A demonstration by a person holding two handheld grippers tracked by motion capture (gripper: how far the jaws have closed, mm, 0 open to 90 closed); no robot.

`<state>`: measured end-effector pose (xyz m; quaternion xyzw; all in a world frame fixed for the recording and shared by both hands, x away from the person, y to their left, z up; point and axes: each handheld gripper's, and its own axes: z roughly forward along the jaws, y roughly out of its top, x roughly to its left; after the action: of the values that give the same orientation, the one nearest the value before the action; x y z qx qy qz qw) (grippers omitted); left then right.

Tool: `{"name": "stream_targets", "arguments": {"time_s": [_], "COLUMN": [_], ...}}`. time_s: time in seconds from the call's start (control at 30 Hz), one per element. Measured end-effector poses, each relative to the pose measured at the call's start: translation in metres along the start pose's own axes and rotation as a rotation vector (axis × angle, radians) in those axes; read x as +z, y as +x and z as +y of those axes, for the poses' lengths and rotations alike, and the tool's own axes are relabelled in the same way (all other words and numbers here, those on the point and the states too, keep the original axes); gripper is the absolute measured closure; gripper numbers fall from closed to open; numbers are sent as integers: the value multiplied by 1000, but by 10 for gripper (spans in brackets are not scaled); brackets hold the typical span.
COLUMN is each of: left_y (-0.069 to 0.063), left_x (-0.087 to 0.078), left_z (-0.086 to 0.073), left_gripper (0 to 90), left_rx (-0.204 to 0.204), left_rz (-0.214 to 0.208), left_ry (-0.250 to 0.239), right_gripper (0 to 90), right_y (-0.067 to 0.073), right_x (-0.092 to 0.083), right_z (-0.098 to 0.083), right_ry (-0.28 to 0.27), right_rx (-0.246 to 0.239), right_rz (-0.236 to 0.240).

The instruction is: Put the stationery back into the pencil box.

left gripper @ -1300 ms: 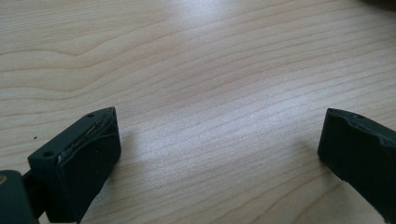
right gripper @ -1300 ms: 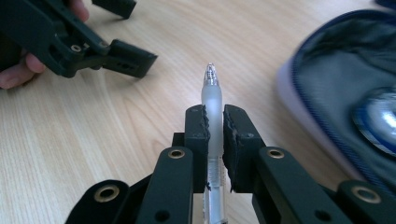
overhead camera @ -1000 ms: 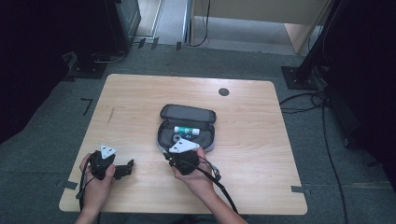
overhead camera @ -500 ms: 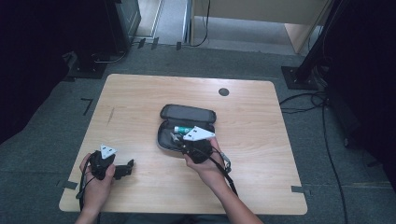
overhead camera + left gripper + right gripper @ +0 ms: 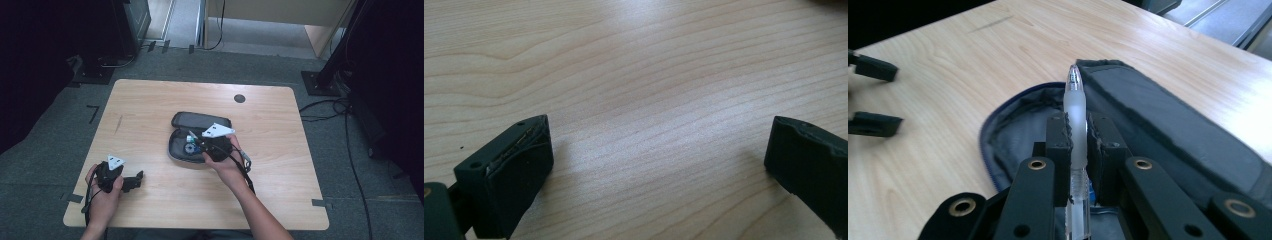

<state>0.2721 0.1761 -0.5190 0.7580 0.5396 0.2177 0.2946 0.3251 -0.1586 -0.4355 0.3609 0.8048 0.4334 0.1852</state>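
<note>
Pinched between the right gripper's black jaws above the open dark fabric pencil case, the frosted translucent plastic pen could slip or pivot, while the left gripper rests spread on the wooden table.

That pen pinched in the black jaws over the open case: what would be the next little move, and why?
Probably lift the pen up and away from the pencil case. The right gripper is already shut on its frosted barrel, directly above the open pouch, while the left gripper waits open over bare table. It could equally be going in, though.
</note>
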Motion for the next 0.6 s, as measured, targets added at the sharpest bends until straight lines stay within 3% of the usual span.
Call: {"name": "stream_targets", "arguments": {"time_s": [0.6], "left_y": [0], "left_x": [0], "left_z": [0], "left_gripper": [0], "left_rx": [-1], "left_rz": [-1], "left_ry": [-1], "right_gripper": [811], "right_y": [-31], "right_x": [17], "right_z": [4], "right_ry": [-21], "right_rx": [-2], "right_rz": [-23]}}
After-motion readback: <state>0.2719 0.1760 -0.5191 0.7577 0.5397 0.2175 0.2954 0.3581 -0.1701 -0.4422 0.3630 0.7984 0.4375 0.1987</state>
